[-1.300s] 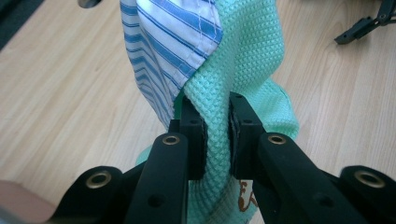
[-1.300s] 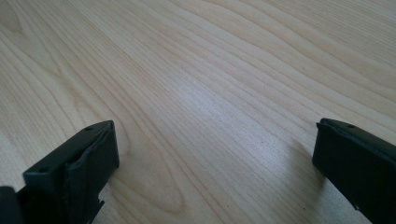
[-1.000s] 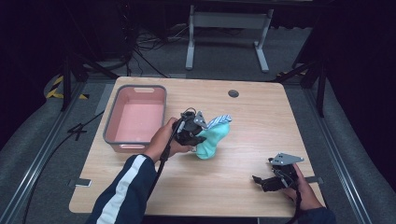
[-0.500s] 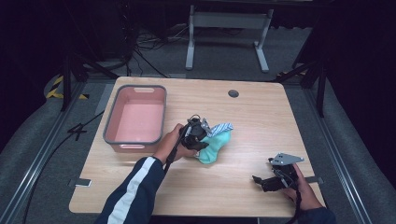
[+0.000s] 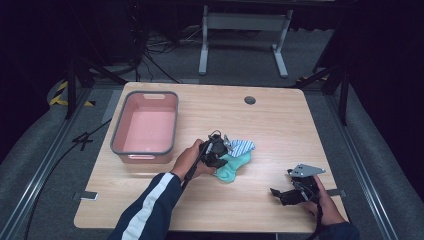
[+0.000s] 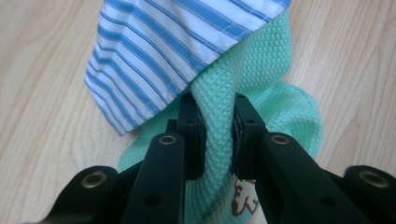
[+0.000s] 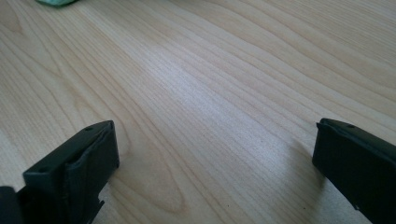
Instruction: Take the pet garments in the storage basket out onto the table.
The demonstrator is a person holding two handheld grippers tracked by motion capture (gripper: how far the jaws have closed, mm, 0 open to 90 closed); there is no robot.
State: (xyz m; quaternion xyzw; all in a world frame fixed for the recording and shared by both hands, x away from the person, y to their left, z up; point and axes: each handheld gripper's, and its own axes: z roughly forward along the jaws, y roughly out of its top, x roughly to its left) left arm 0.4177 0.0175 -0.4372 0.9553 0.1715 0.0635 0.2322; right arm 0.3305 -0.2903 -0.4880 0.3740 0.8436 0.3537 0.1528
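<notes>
left claw [image 6: 215, 135]: clamped on green knit cloth [image 6: 261, 88], striped cloth [image 6: 159, 51] draped over it
right claw [image 7: 212, 163]: jaws wide apart, resting on tabletop [image 7: 224, 70]

light wood-grain counter [image 5: 280, 120] with rounded corners, small dark round grommet [image 5: 250, 100] near far edge. grey carpet floor [image 5: 45, 175] all round. metal rails [image 5: 30, 200] run along both sides. black cables [image 5: 155, 50] tangled on floor behind. grey metal stand [image 5: 242, 25] at back. yellow-black hazard tape [image 5: 60, 92] at left. surroundings dark, light falls on counter.
</notes>
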